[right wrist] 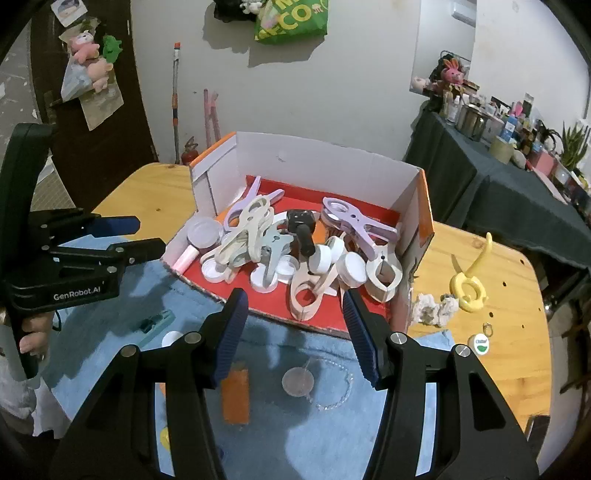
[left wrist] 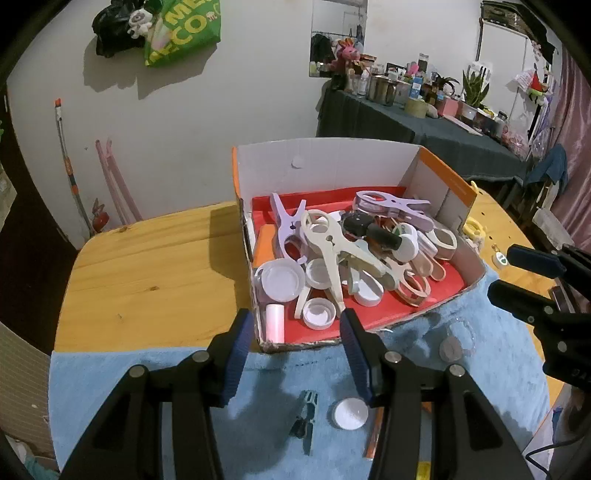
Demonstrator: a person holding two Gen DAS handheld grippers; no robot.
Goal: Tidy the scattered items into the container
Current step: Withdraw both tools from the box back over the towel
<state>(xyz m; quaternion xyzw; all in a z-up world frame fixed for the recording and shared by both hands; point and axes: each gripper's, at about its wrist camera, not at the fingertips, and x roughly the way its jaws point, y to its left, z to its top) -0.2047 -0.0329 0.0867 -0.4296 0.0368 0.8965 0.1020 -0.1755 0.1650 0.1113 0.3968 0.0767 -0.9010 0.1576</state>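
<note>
Above the fluffy blue mat (left wrist: 147,369), both hand-held grippers are hanging empty with jaws spread: left hand-held gripper (left wrist: 293,354), right hand-held gripper (right wrist: 293,334). At twelve o'clock, the orange-and-white cardboard box (left wrist: 332,162) is sitting heaped with clips and caps. At six o'clock, a round white plastic cap (left wrist: 350,413) and teal clip (left wrist: 306,417) are lying on the mat.

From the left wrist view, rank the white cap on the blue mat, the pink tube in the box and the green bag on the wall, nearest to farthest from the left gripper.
1. White cap, on the blue mat beneath the left gripper.
2. Pink tube, in the box's near left corner.
3. Green bag, up on the far wall.
</note>
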